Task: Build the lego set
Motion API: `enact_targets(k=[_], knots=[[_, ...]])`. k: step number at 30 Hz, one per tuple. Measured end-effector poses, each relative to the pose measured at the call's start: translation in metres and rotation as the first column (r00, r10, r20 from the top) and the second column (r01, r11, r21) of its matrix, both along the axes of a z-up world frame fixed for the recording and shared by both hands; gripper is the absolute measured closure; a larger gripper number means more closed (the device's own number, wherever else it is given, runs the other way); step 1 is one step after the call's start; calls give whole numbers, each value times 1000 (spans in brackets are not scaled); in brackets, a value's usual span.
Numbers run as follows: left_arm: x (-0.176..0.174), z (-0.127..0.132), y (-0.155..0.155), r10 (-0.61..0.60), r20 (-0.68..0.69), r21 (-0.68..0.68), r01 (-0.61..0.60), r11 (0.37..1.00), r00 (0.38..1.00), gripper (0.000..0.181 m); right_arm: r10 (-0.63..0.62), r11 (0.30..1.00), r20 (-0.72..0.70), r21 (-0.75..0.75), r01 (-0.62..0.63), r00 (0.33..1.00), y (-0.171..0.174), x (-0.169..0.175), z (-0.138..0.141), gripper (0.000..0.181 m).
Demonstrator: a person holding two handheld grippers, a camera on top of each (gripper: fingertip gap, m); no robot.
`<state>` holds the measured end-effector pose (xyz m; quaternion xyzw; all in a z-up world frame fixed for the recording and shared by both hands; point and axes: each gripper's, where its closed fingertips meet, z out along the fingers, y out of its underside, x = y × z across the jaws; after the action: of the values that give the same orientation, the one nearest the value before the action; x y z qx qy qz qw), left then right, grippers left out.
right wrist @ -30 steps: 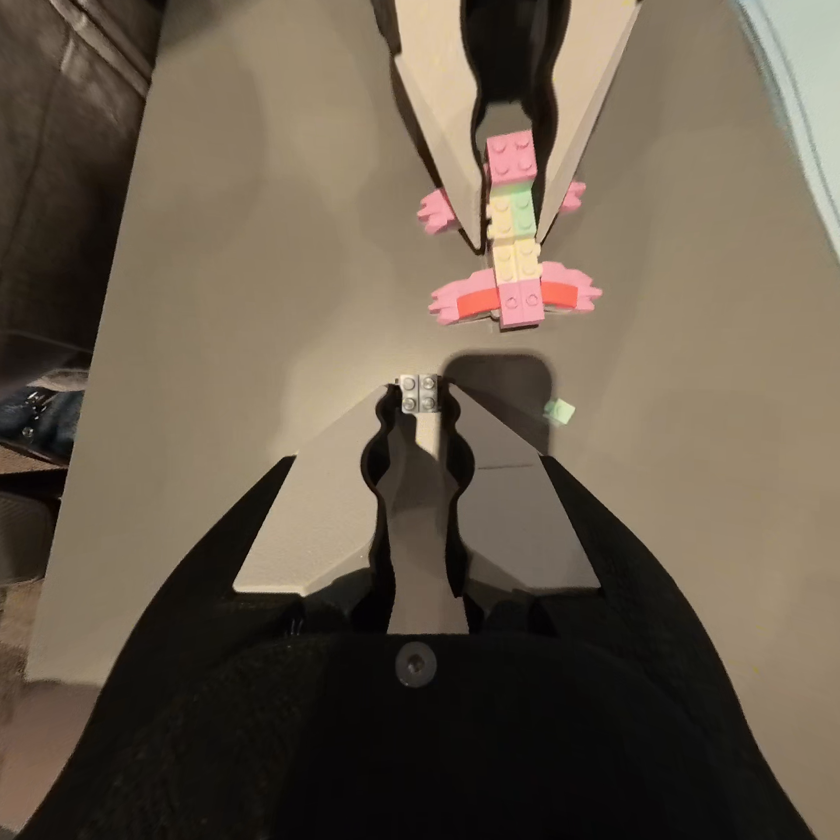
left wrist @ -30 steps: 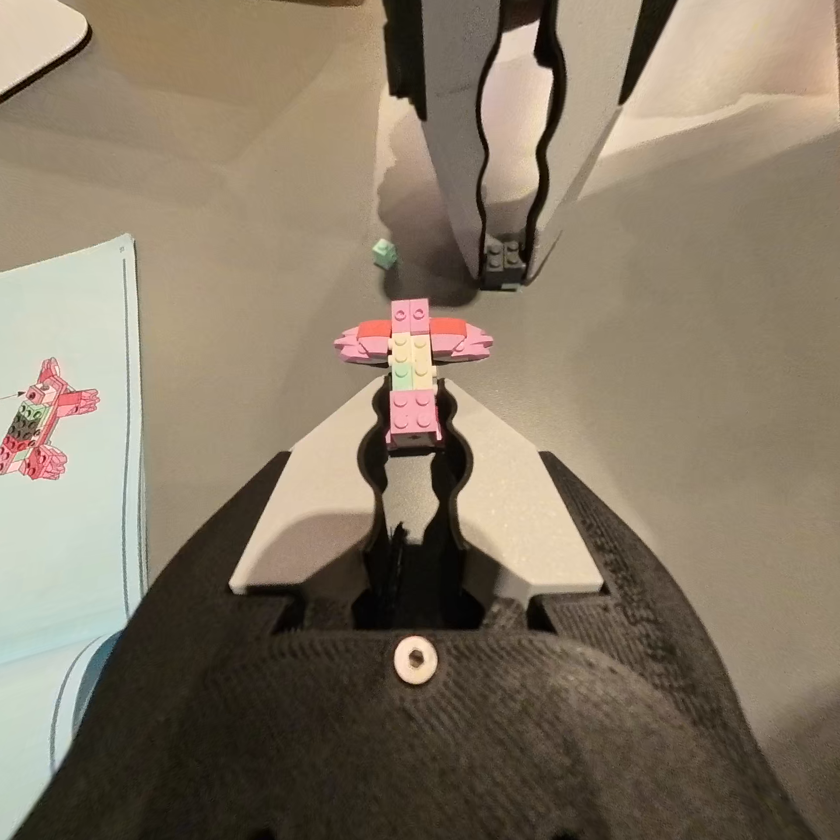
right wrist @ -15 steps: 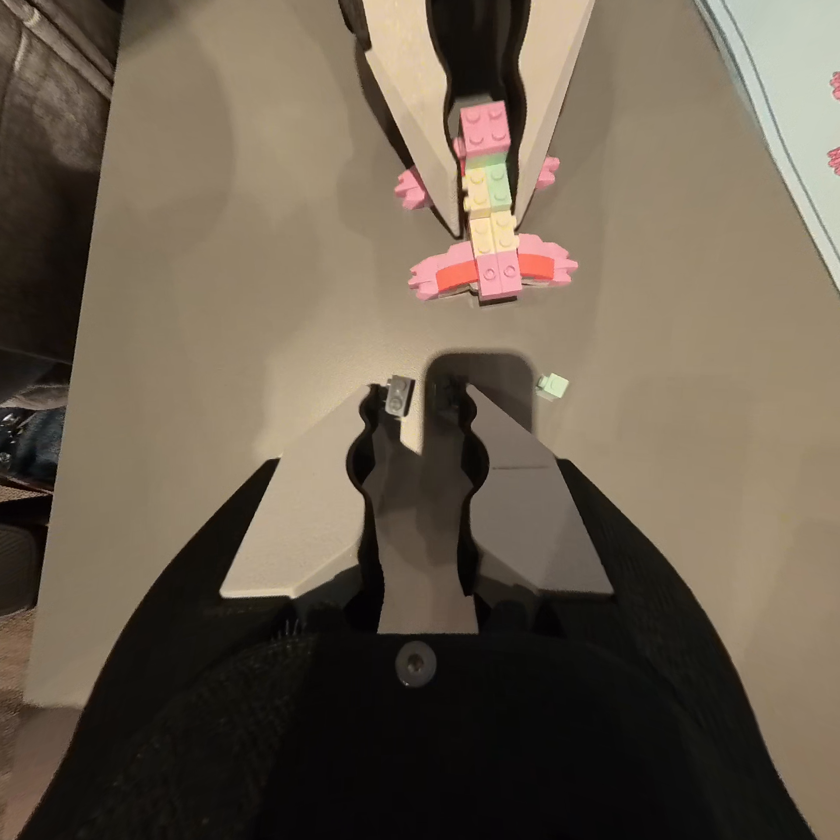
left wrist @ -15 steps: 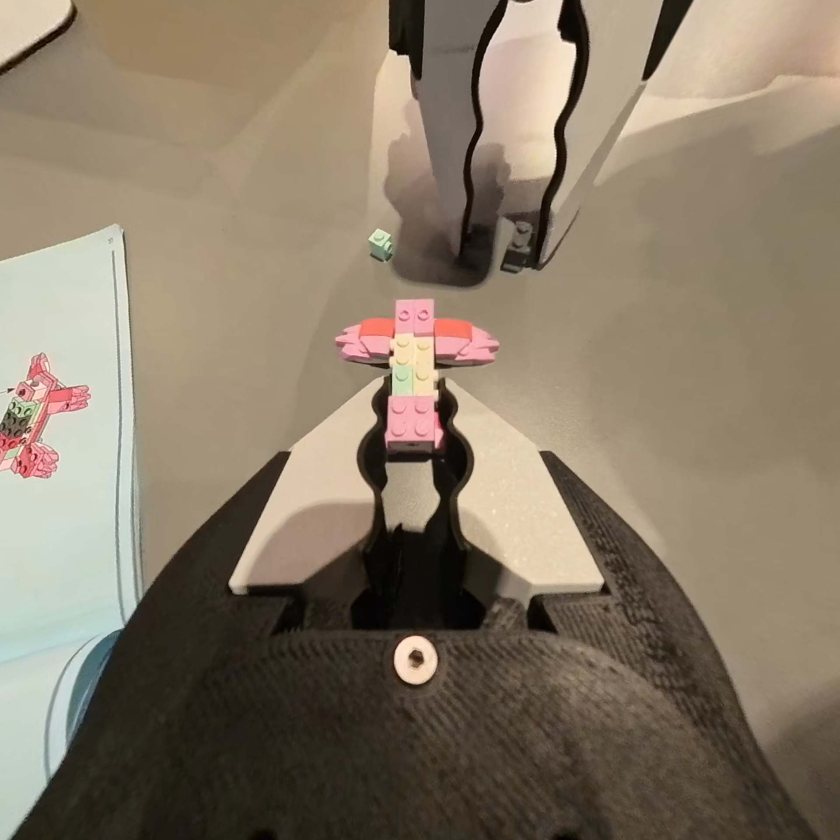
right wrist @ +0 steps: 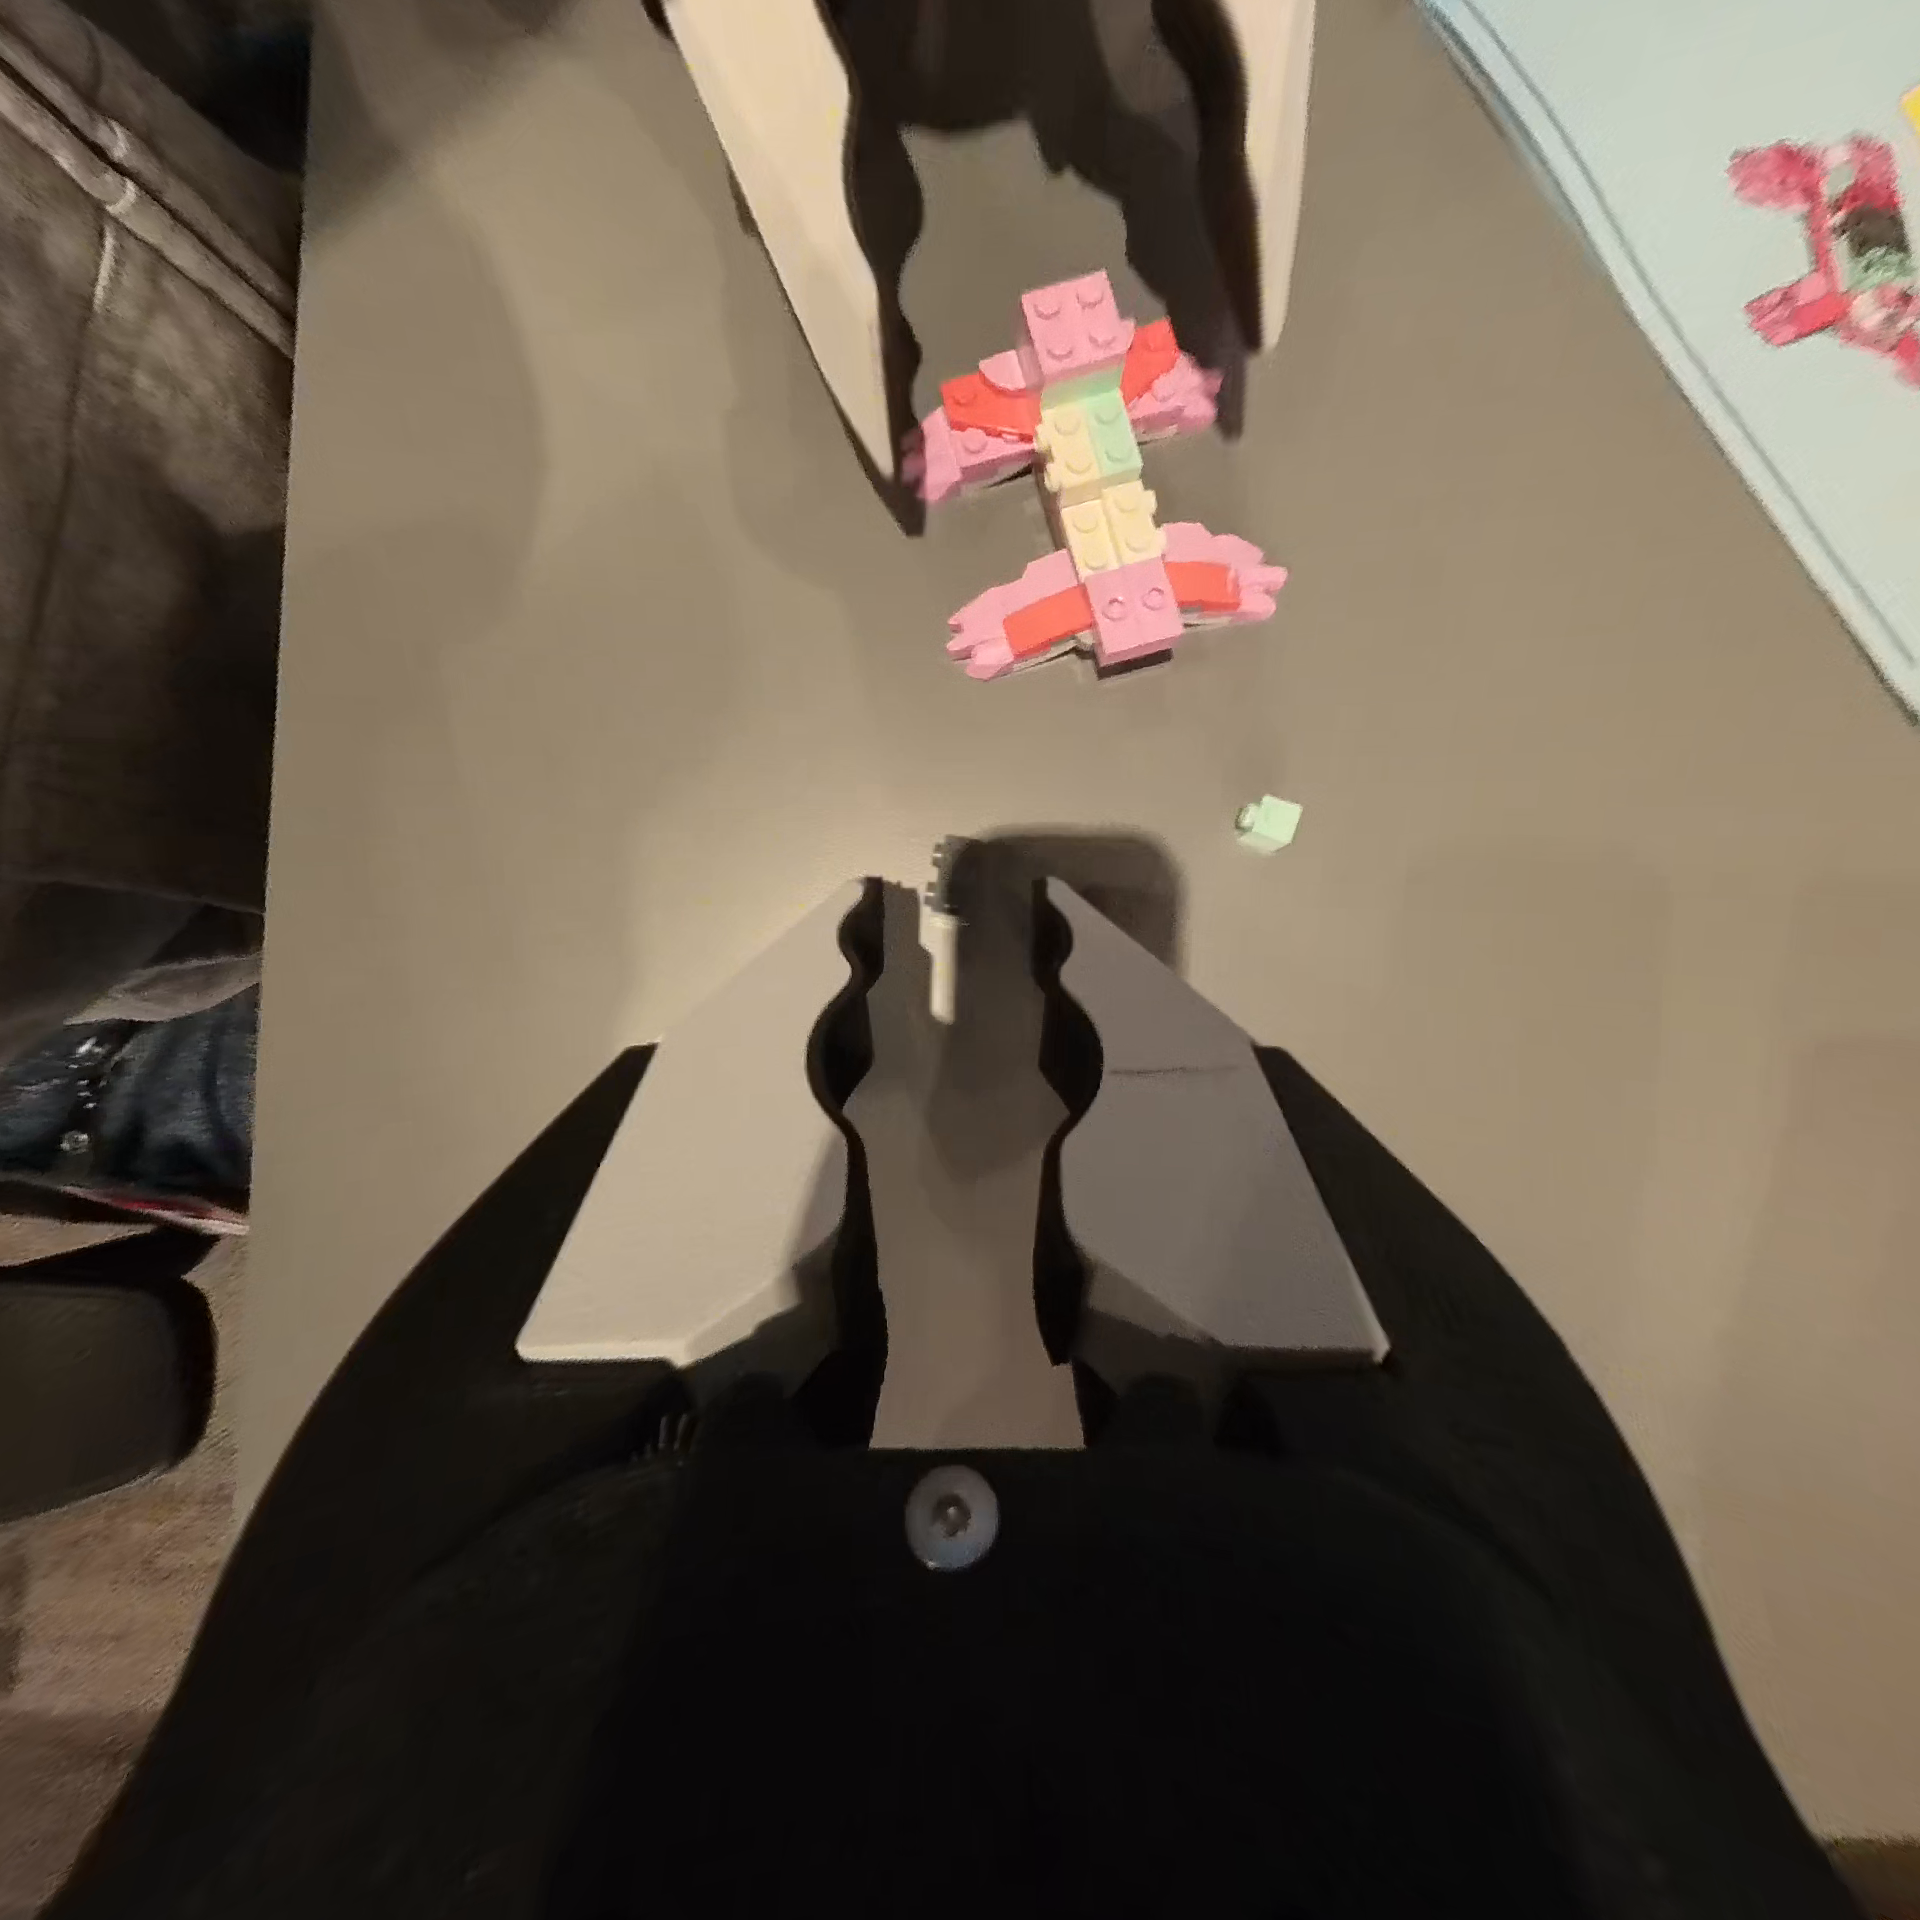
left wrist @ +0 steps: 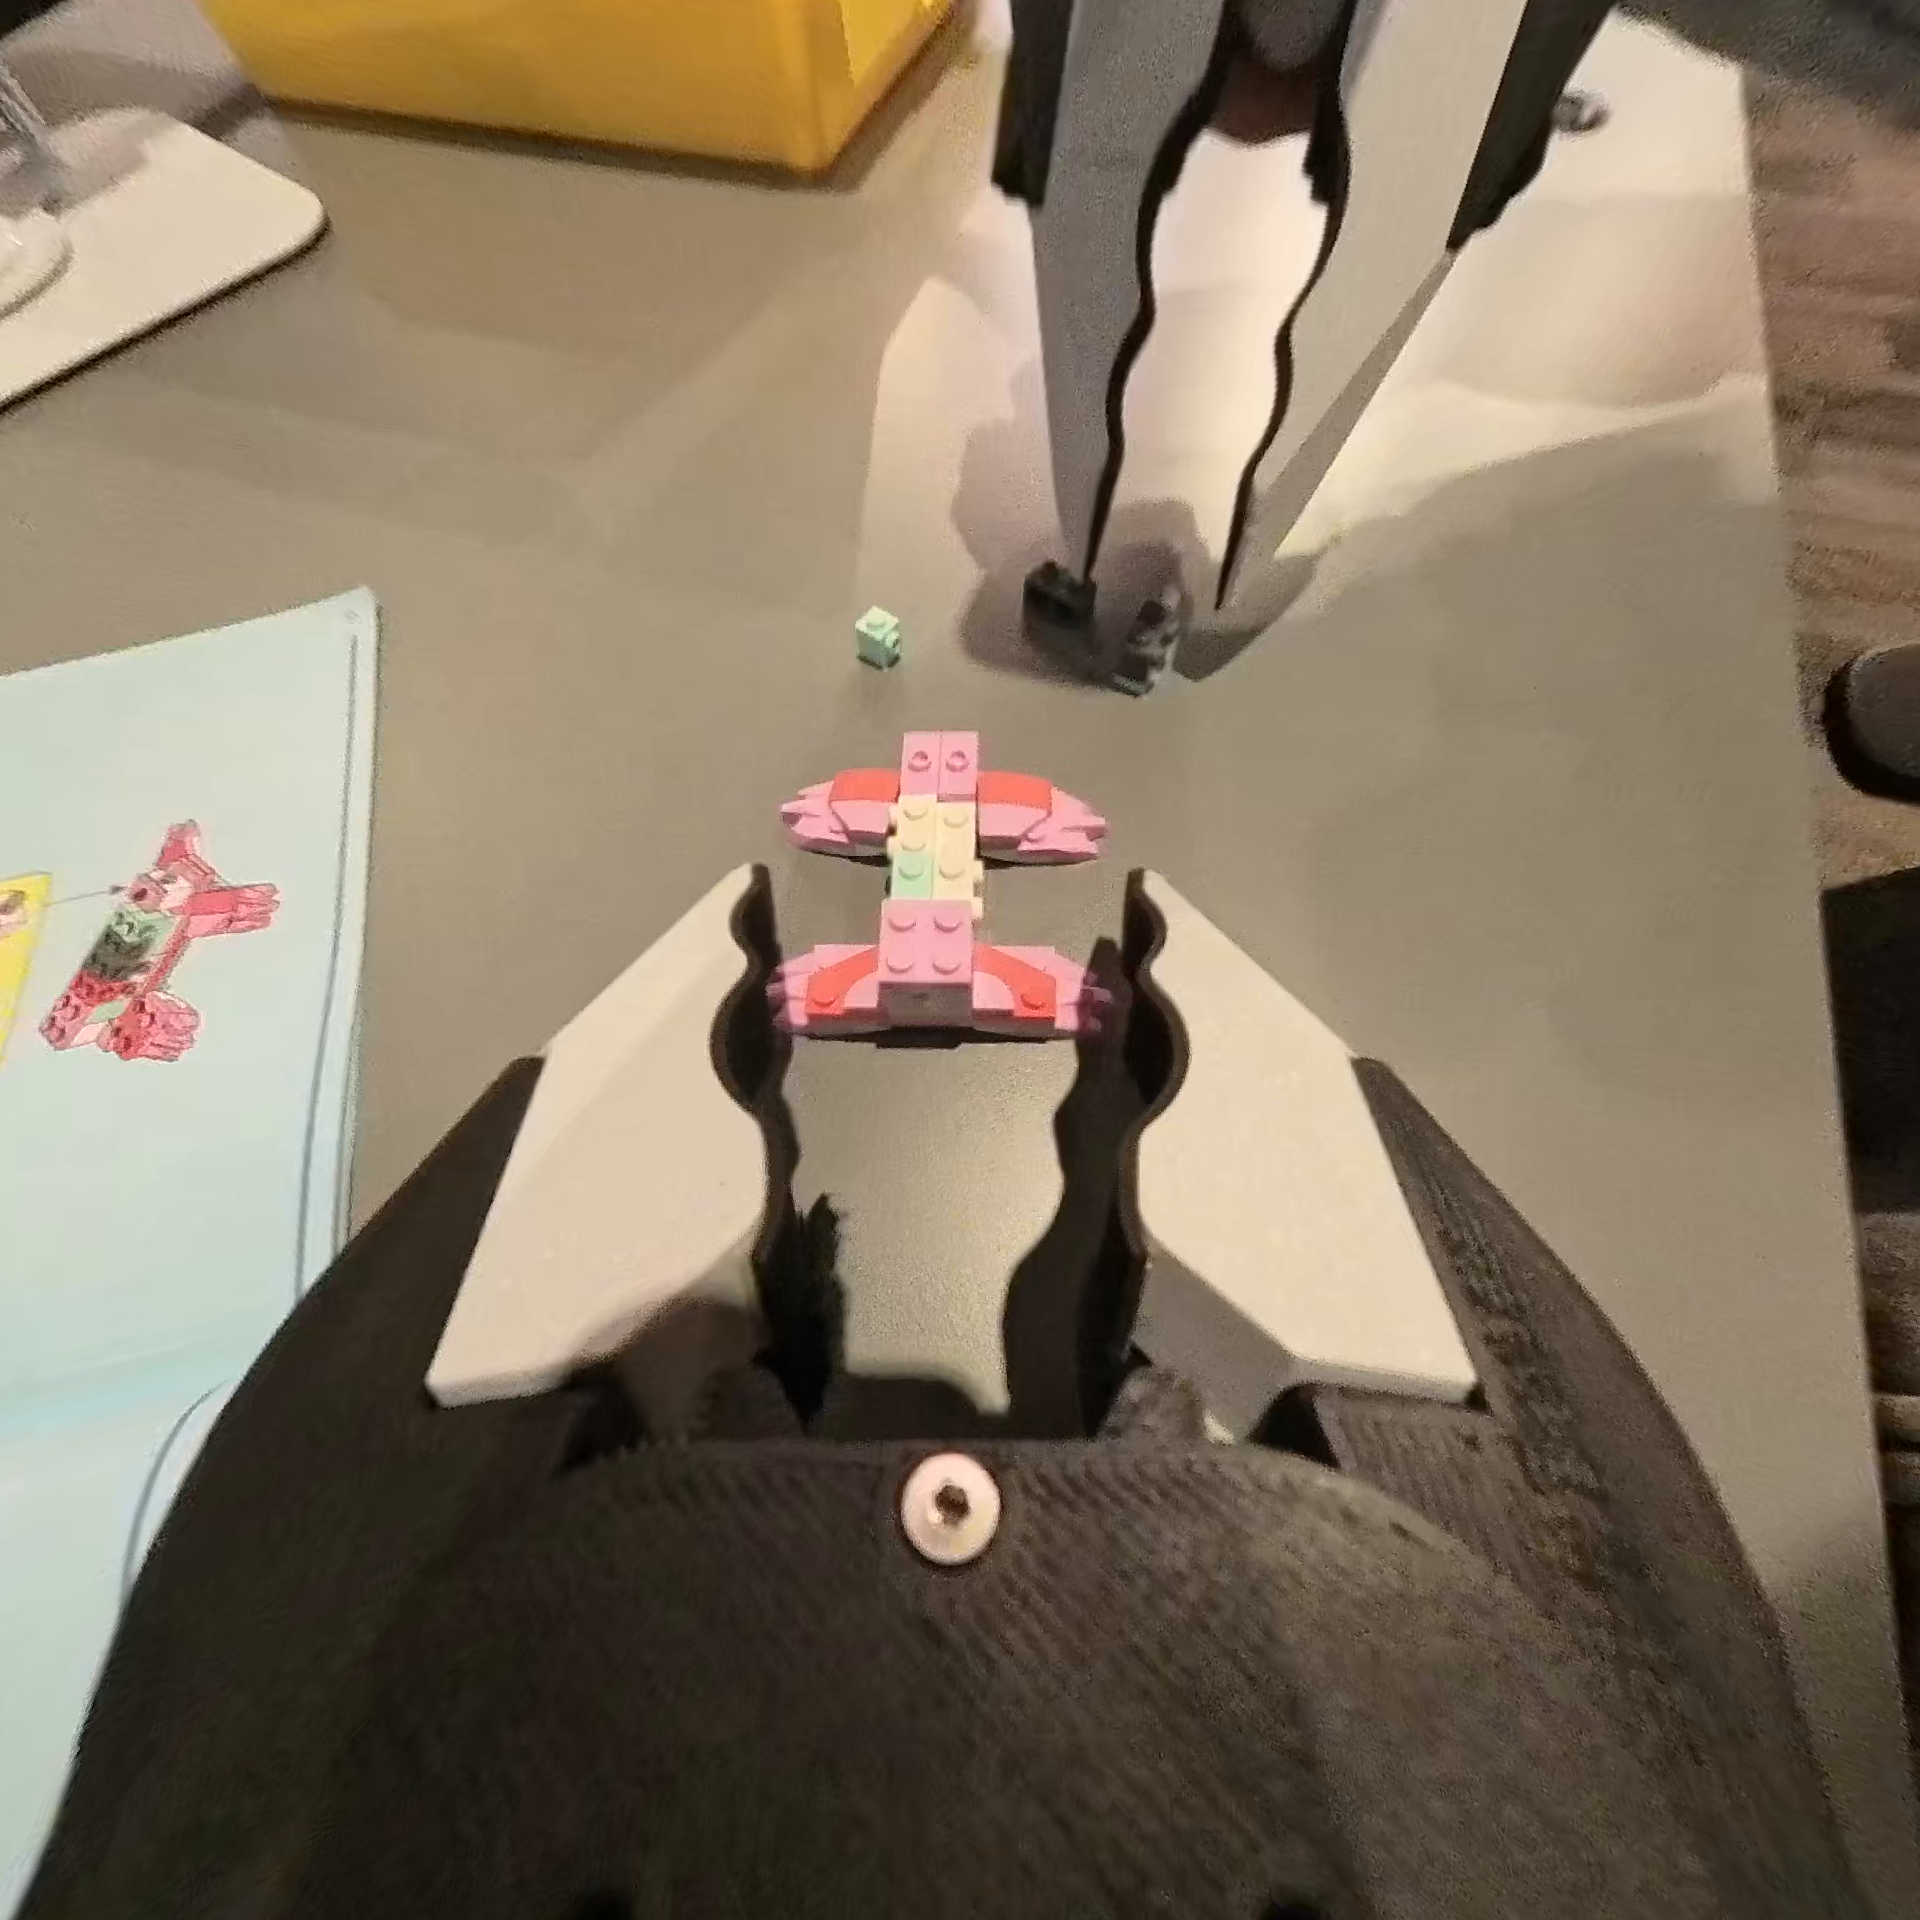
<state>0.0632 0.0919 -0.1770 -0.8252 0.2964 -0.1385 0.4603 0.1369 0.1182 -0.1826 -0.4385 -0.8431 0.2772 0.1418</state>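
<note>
The pink, red, cream and mint lego model (left wrist: 935,914) lies flat on the grey table (left wrist: 520,520). It sits between the spread fingers of my left gripper (left wrist: 943,896), which is open and not holding it. The model also shows in the right wrist view (right wrist: 1101,488), with the left gripper (right wrist: 1070,447) around its far end. My right gripper (right wrist: 958,883) is open and empty. A small grey piece (right wrist: 940,871) stands on the table between its tips. In the left wrist view the right gripper (left wrist: 1153,603) has two dark grey pieces (left wrist: 1058,601) (left wrist: 1148,634) at its tips.
A small mint brick (left wrist: 878,636) (right wrist: 1270,826) lies loose beside the right gripper. The light blue instruction booklet (left wrist: 156,935) (right wrist: 1714,312) lies along one side. A yellow box (left wrist: 571,73) and a white mat (left wrist: 135,239) stand at the back. The table edge (right wrist: 281,727) borders a dark sofa. The grippers' ends are close to 9 cm from one another.
My left gripper opened and let go of the model, which now rests on the table. My right gripper opened wide and released the grey piece, now in two parts at its tips.
</note>
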Motion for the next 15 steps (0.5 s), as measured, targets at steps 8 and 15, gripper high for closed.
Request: enact_targets(k=[8,15], knots=[[8,34,-7,-26,107,151,10,988,994,119,-28,1000,-102,8,29,994,-5,-12,-1,174],[39,84,-24,-198,324,315,91,945,925,158,-151,926,-532,-371,-69,833,-45,-41,94,174]])
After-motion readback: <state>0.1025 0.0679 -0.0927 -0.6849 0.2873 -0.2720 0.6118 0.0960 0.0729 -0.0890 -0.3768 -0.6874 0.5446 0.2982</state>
